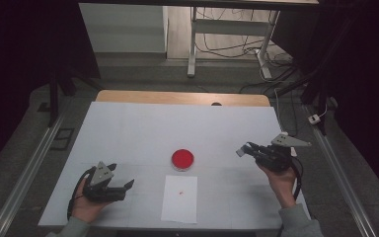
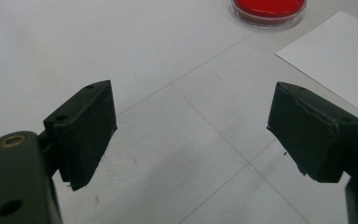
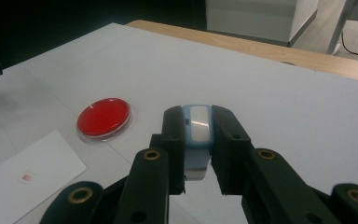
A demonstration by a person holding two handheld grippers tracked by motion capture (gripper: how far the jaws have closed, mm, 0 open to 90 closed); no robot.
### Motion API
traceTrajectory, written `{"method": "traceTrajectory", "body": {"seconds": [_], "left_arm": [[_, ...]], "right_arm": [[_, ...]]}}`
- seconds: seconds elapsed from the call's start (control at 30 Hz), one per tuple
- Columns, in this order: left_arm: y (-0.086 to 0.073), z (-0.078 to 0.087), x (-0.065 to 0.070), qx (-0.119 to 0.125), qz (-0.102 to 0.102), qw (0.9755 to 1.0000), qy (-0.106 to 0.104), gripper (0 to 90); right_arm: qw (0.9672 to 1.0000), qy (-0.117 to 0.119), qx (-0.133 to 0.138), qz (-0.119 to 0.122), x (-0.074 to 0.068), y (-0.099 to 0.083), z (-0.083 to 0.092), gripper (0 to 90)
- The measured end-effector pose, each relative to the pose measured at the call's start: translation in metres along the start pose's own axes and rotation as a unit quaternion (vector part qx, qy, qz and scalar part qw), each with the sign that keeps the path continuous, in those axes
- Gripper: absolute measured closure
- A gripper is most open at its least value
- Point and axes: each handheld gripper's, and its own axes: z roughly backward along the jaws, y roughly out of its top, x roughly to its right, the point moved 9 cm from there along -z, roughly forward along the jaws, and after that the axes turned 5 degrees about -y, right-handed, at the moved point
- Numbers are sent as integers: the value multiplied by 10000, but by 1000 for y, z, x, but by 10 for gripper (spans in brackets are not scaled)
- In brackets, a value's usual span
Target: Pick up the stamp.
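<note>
Right tool (image 3: 198,154): clenched on small blue-and-white block (image 3: 196,133), held above table (image 1: 128,128) near its right edge.
Left tool (image 2: 191,126): released, jaws wide, low over bare table at near left.
Red dish (image 1: 183,159): mid-table, between tools, apart from both.
Paper sheet (image 1: 179,198): just before dish, at near edge, small red mark on it.

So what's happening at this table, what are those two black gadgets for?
A person holds a gripper in each hand over a white table. The right gripper has its fingers shut on a small blue-and-white stamp, held above the table. The left gripper is open and holds nothing. Between them sit a round red ink pad and a sheet of paper that already bears a small red mark.
</note>
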Motion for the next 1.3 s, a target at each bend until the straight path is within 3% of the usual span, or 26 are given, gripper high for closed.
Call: {"method": "traceTrajectory", "body": {"seconds": [0.67,0.93,1.3], "left_arm": [[0,0,1,-13,-26,10000,-4,155],[0,0,1,-18,-27,10000,3,155],[0,-1,1,-16,-34,10000,12,155]], "right_arm": [[9997,224,38,53,-20,1,-9,749],[9992,404,34,16,-32,0,-16,749],[9979,635,57,142,-53,2,-22,749]]}}
